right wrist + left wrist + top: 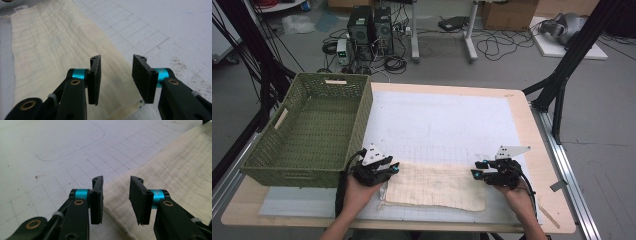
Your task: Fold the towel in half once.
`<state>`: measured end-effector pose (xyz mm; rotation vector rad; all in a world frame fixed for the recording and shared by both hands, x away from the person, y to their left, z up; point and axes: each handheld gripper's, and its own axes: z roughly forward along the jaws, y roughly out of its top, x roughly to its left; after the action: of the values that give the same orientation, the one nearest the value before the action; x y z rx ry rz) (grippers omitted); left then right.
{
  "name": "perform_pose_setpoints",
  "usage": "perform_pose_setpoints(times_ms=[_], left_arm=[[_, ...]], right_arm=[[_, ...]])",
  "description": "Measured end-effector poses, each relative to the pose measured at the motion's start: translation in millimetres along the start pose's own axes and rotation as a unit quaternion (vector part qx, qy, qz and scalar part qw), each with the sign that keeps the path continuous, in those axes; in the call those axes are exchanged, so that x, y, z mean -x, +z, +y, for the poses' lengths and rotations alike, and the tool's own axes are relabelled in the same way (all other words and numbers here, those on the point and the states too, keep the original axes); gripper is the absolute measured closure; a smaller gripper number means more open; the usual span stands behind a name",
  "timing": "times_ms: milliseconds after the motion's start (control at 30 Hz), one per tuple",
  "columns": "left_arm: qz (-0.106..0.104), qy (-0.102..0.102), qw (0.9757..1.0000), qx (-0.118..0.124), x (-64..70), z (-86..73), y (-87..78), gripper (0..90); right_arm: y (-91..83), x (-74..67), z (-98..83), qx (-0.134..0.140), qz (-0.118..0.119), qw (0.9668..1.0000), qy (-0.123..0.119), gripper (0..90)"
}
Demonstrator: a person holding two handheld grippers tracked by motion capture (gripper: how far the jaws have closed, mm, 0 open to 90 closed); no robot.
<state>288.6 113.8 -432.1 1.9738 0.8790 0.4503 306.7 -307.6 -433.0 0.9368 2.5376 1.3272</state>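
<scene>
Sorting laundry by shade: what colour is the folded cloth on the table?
Cream, off-white, with a fine crinkled weave; the cloth shows best in the right gripper view.

Crinkled cream cloth [434,186], woven green basket [312,130], matt black tongs [117,197]

The left gripper [116,197] hangs with jaws parted over the cream cloth's [175,175] edge, nothing between them; gridded mat [62,152] toward ten o'clock.

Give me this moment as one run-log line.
left gripper: open, over cloth left end | right gripper: open, over right end | cloth: folded flat on mat | basket: left, empty
</scene>
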Motion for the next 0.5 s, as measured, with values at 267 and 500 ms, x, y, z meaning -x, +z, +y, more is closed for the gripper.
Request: perform_pose_setpoints(times_ms=[267,500], left_arm=[[0.003,-0.001,1.0,0.003,-1.1,0.4,1.9,63.4],[0.008,-0.003,0.9999,0.008,-2.7,0.7,0.9,63.4]], right_arm=[[-0.1,2.9,-0.7,-0.004,-0.01,0.9999,0.004,58.0],[-0.9,3.7,-0.9,-0.003,-0.012,0.9999,0.003,57.6]])
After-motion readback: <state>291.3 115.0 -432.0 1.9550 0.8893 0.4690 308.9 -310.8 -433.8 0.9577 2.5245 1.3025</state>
